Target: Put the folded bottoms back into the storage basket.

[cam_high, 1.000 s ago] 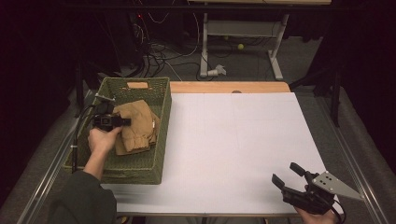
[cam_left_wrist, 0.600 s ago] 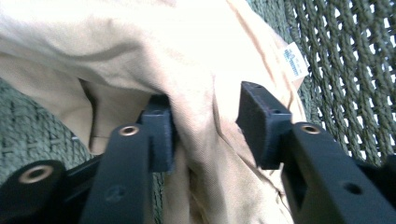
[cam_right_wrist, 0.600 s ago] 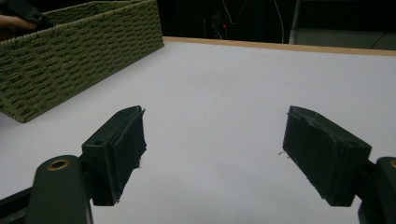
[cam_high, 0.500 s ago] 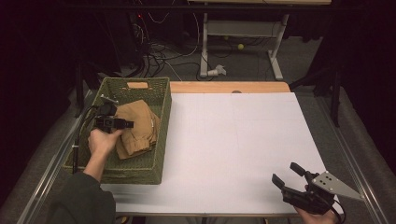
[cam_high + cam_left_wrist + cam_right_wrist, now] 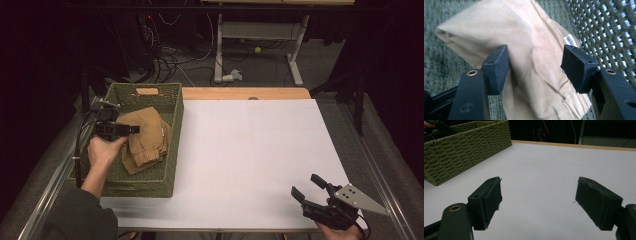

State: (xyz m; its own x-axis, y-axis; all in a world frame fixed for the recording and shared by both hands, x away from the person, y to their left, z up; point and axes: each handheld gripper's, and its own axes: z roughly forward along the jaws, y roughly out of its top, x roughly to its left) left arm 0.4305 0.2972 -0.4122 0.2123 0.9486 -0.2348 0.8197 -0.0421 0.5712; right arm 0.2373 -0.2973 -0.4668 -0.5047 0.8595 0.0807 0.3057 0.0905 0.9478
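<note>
Tan crumpled cloth (image 5: 146, 136); woven basket (image 5: 165, 176)

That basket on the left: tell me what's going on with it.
A person's left gripper hangs over the folded tan garment lying in the green woven basket. Its jaws have just been opening and now stand apart above the cloth, not pressing it. The right gripper rests open at the near right corner of the white table.

The basket (image 5: 170, 150) sat on the left side of the table (image 5: 260, 150), and the folded garment (image 5: 147, 137) lay inside it. The left gripper (image 5: 131, 129) hung over the garment's left part, while the right gripper (image 5: 308, 186) rested at the table's near right corner, well apart.
</note>
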